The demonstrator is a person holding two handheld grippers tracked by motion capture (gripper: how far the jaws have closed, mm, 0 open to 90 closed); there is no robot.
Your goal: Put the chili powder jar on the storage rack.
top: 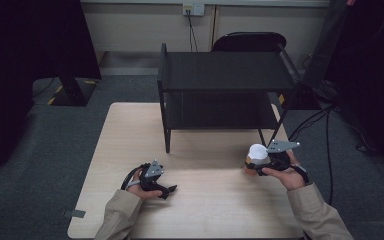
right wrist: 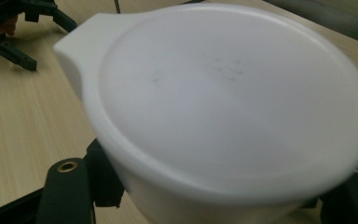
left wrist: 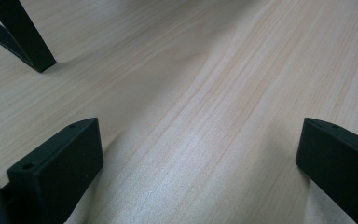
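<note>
Near table's [top: 200, 200] right edge, right gripper [top: 266, 161] pinching lidded cup [top: 258, 152]; left gripper [top: 167, 190] fingers spread, idle. Could slip if squeeze loosens, probably.

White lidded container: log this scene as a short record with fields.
held item: white lidded container, lid tab visible in the right gripper view
holder: right gripper, jaws shut on the container
left gripper: jaws open, nothing between them, low over the table
surface: light wooden table
nearby: black two-tier shelf standing at the table's far side, both tiers bare
</note>
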